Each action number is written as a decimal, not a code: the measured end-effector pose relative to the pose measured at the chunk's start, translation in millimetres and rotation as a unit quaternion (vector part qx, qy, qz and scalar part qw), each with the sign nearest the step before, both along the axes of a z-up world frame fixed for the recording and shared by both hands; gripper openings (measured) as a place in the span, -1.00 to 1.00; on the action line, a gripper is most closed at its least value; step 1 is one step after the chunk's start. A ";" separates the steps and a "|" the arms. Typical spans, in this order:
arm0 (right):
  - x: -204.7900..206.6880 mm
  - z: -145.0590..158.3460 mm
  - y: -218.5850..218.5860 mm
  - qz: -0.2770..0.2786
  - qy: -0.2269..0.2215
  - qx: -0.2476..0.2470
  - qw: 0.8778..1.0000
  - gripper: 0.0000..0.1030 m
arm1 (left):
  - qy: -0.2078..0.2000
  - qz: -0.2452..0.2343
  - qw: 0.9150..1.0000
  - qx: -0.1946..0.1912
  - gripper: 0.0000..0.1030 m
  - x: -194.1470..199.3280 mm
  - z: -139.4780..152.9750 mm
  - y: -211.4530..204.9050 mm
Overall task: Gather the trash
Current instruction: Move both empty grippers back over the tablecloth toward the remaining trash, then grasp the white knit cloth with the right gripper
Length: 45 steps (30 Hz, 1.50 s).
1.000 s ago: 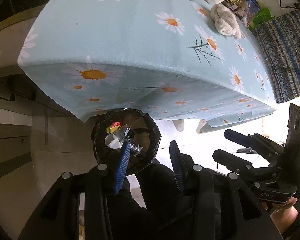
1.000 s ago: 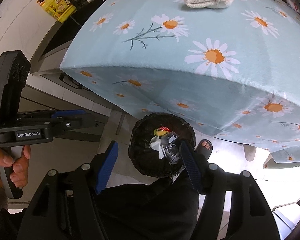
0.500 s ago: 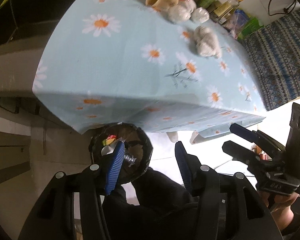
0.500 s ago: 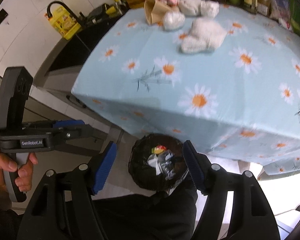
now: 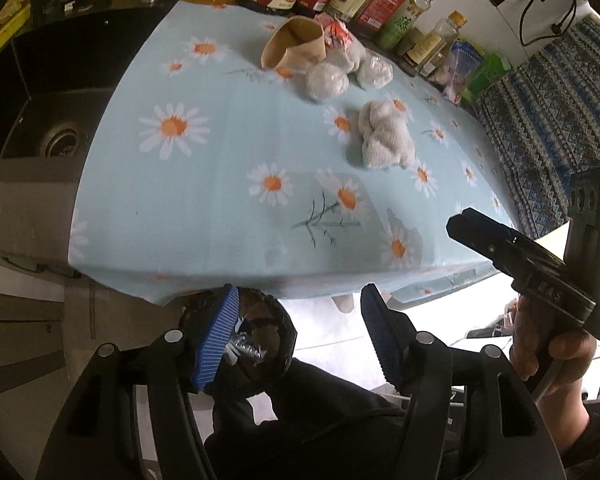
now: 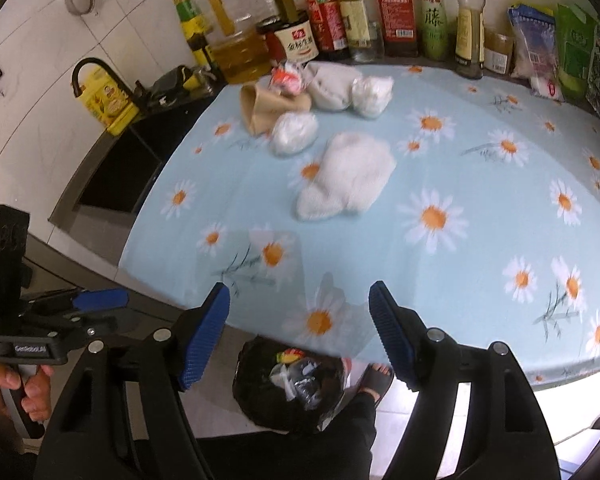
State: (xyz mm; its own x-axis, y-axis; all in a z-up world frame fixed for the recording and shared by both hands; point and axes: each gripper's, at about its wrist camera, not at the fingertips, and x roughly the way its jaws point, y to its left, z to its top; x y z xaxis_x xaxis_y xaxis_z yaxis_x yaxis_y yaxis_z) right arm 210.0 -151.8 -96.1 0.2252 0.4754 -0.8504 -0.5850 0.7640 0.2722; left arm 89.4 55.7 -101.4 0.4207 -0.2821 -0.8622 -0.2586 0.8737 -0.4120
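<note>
Below the near table edge sits the black-lined bin (image 6: 288, 388), already holding some wrappers and crumpled plastic, so collection looks partly done, roughly a third by my read.

Left on the daisy tablecloth (image 6: 460, 168), all clustered toward the far side near the bottle row (image 6: 360, 12):
- tipped paper cup (image 5: 294, 42), lying on its side, long axis running roughly left-right in the left wrist view, open mouth facing left toward the sink (image 5: 56, 136)
- red-and-white wrapper (image 6: 286, 76) just behind the cup
- 3 wadded white plastic balls (image 6: 294, 134), no real axis, touching or just beside the cup
- crumpled white cloth or tissue wad (image 6: 346, 178), nearest to us, elongated on a diagonal in the right wrist view from lower-left to upper-right. Can't tell if it's trash or a rag.

Tools: left gripper (image 5: 300, 332) has jaws wide apart, nothing between the pads. Right gripper (image 6: 300, 328) is the same, spread wide, holding nothing. Both hang over the near edge of the table, well apart from the pile.

Judgement: the white wad is the likeliest next pick, being the closest. Cup is best pinched across its wall, perpendicular to its long axis.
</note>
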 end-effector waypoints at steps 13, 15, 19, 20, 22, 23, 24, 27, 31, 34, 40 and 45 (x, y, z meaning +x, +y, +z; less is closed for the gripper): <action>78.2 -17.0 7.3 0.003 0.031 0.019 0.999 0.39 | -0.004 0.033 0.999 0.021 0.19 39.4 17.7 1.0; 87.4 -22.3 7.8 0.002 0.039 0.020 0.999 0.39 | -0.002 0.036 0.999 0.025 0.19 46.1 18.7 -0.8; 104.4 -35.4 9.7 0.010 0.059 0.021 0.998 0.31 | -0.001 0.049 0.998 0.037 0.19 58.4 22.7 -1.5; 107.2 -38.0 9.9 0.013 0.062 0.020 0.998 0.26 | 0.001 0.051 0.998 0.038 0.19 62.0 23.1 -1.6; 114.0 -44.3 9.2 0.016 0.072 0.022 0.997 0.26 | 0.003 0.056 0.997 0.043 0.19 69.5 24.1 -2.5; 117.6 -47.2 8.9 0.017 0.081 0.027 0.996 0.24 | 0.005 0.058 0.997 0.044 0.19 73.0 24.4 -3.1; 121.4 -50.5 9.2 0.019 0.092 0.031 0.995 0.21 | 0.006 0.058 0.997 0.045 0.19 75.6 24.9 -3.7; 128.9 -59.9 9.6 0.023 0.122 0.044 0.991 0.15 | 0.010 0.060 0.997 0.050 0.19 85.9 25.9 -7.4; 132.3 -68.3 9.8 0.032 0.156 0.063 0.985 -0.09 | 0.018 0.066 0.996 0.054 0.19 94.7 24.1 -9.3; 135.8 -68.8 8.6 0.037 0.167 0.074 0.982 -0.47 | 0.024 0.070 0.996 0.057 0.19 100.6 22.5 -10.1; 142.1 -60.6 1.8 0.044 0.166 0.094 0.981 -0.78 | 0.032 0.072 0.995 0.059 0.19 112.6 20.0 -13.8; 145.0 -43.5 -7.8 0.047 0.157 0.108 0.980 -0.79 | 0.035 0.068 0.995 0.064 0.20 126.0 21.1 -17.8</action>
State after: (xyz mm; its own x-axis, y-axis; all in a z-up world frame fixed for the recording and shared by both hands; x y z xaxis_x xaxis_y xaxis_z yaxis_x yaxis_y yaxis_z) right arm 355.0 -159.6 -139.7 -0.0857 0.6584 -0.7477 -0.5111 0.6152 0.6003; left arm 215.3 37.9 -80.3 0.3855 -0.1135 -0.9157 -0.4018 0.8727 -0.2773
